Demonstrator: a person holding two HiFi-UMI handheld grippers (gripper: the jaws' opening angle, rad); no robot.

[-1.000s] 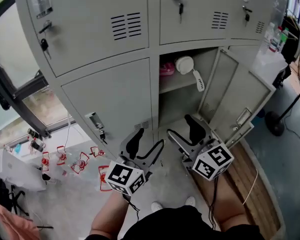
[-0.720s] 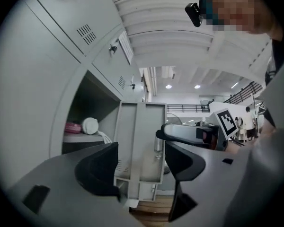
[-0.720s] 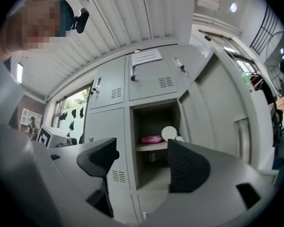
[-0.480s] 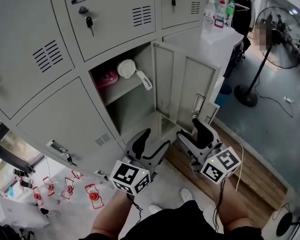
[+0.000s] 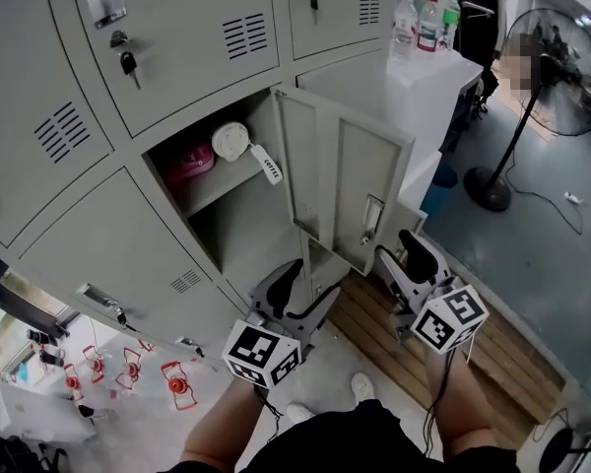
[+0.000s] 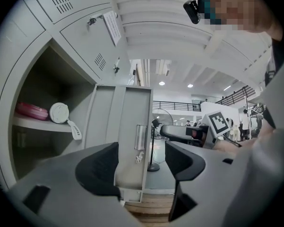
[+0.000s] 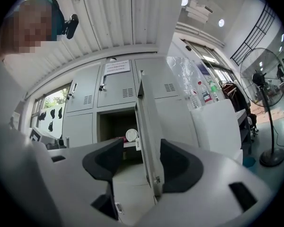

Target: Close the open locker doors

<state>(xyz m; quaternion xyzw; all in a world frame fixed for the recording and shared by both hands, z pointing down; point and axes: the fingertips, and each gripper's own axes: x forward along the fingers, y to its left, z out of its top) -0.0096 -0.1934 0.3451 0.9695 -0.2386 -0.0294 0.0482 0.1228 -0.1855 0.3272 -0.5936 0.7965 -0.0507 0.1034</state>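
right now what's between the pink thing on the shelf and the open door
A white round object with a hanging strap, on the shelf between the pink thing and the open door. The head view shows it.

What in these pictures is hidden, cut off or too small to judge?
- Head view: the print on the white strap is too small to read.
- Head view: the bottom of the open locker is hidden by the door and the left gripper.
- Right gripper view: the right gripper jaws are closing with the door edge between them; pad contact is unclear.
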